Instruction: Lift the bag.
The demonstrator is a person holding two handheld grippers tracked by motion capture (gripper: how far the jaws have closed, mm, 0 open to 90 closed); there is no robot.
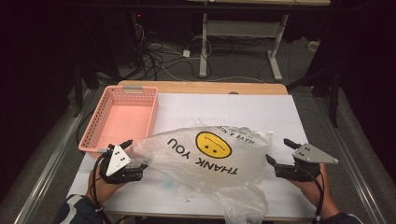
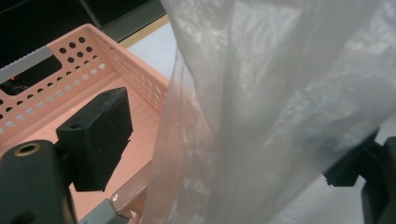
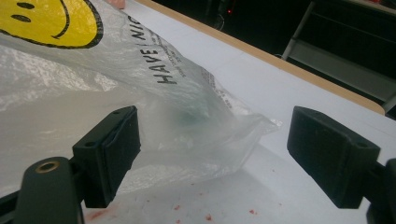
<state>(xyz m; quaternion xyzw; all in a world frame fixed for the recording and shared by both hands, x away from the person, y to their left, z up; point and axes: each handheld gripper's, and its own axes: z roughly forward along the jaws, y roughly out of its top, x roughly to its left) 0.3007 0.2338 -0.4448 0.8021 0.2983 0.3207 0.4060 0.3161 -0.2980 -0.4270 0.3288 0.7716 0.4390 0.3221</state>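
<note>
My left gripper point(image 1: 132, 155) and right gripper point(image 1: 278, 150), both wide open, flank a thin, limp, slippery smiley-face plastic bag point(image 1: 205, 161) on the table point(image 1: 243, 109); I would pinch its crumpled edges.

— What do the grippers look like?
— Left gripper point(image 1: 132, 153) and right gripper point(image 1: 280, 151): black jaws with square pads, grey three-cornered plates dotted with holes, black cables.
— Sleeves?
— Dark, the left one striped white.

Dark room, cables point(image 1: 159, 56) on floor point(image 1: 243, 65)
</note>
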